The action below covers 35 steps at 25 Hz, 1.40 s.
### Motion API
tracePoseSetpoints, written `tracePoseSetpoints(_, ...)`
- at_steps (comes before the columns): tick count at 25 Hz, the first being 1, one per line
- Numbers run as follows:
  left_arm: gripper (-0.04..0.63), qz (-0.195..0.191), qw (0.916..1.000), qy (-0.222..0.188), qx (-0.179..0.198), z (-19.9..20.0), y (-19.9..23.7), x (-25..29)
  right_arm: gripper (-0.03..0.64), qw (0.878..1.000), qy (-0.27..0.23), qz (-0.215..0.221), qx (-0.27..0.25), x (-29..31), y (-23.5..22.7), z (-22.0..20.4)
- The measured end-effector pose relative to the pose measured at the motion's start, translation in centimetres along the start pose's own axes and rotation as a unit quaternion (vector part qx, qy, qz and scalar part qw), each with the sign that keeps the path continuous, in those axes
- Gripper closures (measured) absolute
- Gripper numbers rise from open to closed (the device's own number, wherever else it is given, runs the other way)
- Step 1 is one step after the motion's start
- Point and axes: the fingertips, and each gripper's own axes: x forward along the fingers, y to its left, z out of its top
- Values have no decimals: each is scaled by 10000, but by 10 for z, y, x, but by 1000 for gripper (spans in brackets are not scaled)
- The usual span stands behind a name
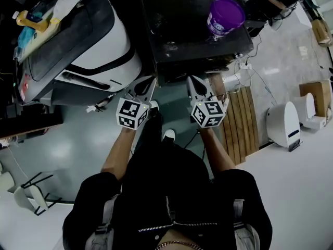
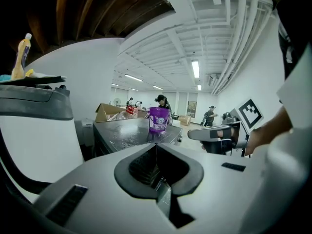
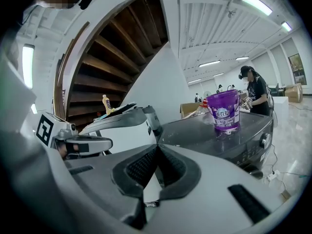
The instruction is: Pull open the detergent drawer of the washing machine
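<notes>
Both forearms reach forward side by side. My left tongs point(image 1: 150, 82) and right tongs point(image 1: 191, 82) are pressed together and empty, tips near the washing machine point(image 1: 182, 35) front. Its detergent drawer is hidden under the top.

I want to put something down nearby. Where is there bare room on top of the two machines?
The dark washing machine's top is bare left of and in front of the purple tub, which stands near its back right corner. The white machine beside it is crowded: a yellow bottle and other bits sit on its lid.
</notes>
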Motion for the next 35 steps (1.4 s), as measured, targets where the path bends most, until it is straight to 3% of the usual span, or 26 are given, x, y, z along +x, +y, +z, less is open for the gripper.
tracePoseSetpoints(12, 574, -203, 9990, 374, -157, -32, 11, 22, 594, 9948, 628, -75, 801, 28, -18, -68)
tracePoseSetpoints(18, 574, -211, 9984, 455, -278, -41, 21, 31, 533, 9825, 829, 128, 1663, 54, -24, -97)
tracePoseSetpoints(23, 574, -169, 9978, 523, -365, -49, 34, 35, 409, 9653, 841, 420, 2437, 77, -25, -117)
tracePoseSetpoints(27, 574, -134, 9972, 577, -453, -55, 45, 39, 315, 9417, 651, 714, 3224, 97, -28, -126)
tracePoseSetpoints(30, 574, -128, 9969, 606, -489, -57, 52, 43, 273, 9300, 599, 847, 3527, 108, -31, -132)
tracePoseSetpoints(32, 574, -111, 9966, 630, -516, -59, 55, 44, 279, 9199, 421, 960, 3778, 115, -33, -128)
tracePoseSetpoints(35, 574, -71, 9960, 688, -558, -64, 62, 43, 243, 8934, 138, 846, 4409, 119, -48, -134)
